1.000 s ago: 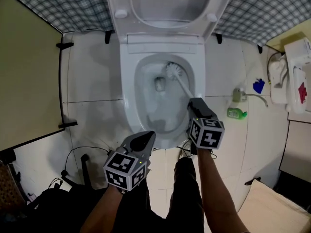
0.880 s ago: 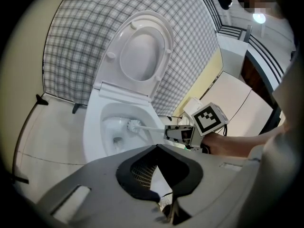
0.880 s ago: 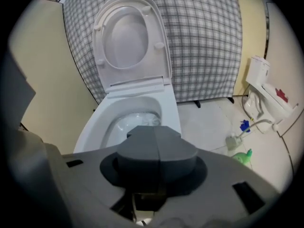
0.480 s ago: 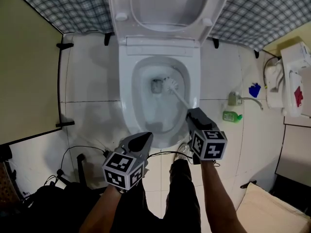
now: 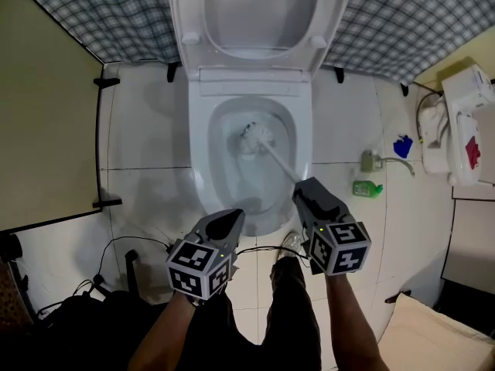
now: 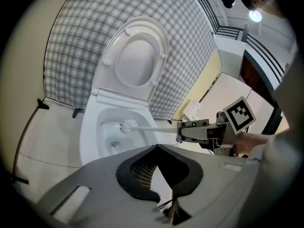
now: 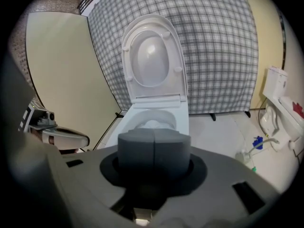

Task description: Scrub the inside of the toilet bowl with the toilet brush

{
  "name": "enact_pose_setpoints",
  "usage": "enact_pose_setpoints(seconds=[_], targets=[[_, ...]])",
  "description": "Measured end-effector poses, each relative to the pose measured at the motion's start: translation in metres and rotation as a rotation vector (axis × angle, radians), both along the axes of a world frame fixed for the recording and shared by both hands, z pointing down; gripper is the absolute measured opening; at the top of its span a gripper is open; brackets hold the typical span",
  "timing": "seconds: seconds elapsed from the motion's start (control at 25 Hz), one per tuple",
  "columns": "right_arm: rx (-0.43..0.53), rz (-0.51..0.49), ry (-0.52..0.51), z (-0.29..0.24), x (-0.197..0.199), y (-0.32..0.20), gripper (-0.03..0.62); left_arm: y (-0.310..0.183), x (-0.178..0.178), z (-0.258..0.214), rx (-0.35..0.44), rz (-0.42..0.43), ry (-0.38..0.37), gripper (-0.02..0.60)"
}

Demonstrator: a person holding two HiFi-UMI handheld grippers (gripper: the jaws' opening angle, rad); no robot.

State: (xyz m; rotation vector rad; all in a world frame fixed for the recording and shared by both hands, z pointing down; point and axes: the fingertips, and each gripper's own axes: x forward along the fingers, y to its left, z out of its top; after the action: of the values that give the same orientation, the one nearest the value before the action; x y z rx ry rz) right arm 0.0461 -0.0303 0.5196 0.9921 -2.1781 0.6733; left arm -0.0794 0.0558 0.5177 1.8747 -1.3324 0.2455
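A white toilet (image 5: 201,168) stands with its lid (image 5: 255,14) raised. The white toilet brush head (image 5: 254,137) is down inside the bowl, over the drain at the middle back. Its thin white handle (image 5: 280,163) slants back to my right gripper (image 5: 303,188), which is shut on it above the bowl's near right rim. The left gripper view shows the brush head (image 6: 127,125), the handle and that gripper (image 6: 180,131) side on. In the right gripper view the pads (image 7: 154,144) hide the handle. My left gripper (image 5: 232,216) hangs shut and holds nothing by the bowl's front edge.
A green bottle (image 5: 367,188) and a blue object (image 5: 402,145) lie on the tiled floor right of the toilet, beside a white fixture (image 5: 456,130). A yellow partition (image 5: 39,114) stands at the left. Cables (image 5: 131,246) trail on the floor near my legs (image 5: 286,315).
The brush head has swept from the bowl's back right to the left, over the drain. My right gripper has drawn a little nearer to me. The left gripper has hardly moved.
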Motion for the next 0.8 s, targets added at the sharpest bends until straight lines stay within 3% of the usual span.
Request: enact_pose_setpoints(seconds=[0.24, 0.52, 0.8], targets=[[0.013, 0.035, -0.116, -0.038, 0.012, 0.001, 0.161, -0.013, 0.004, -0.022, 0.044, 0.007, -0.014, 0.009], [0.053, 0.122, -0.253, -0.089, 0.061, -0.007, 0.161, -0.032, 0.032, -0.041, 0.082, 0.050, -0.020, 0.009], [0.121, 0.234, -0.254, -0.111, 0.136, -0.012, 0.161, -0.039, 0.086, -0.036, 0.072, 0.132, -0.008, 0.009]])
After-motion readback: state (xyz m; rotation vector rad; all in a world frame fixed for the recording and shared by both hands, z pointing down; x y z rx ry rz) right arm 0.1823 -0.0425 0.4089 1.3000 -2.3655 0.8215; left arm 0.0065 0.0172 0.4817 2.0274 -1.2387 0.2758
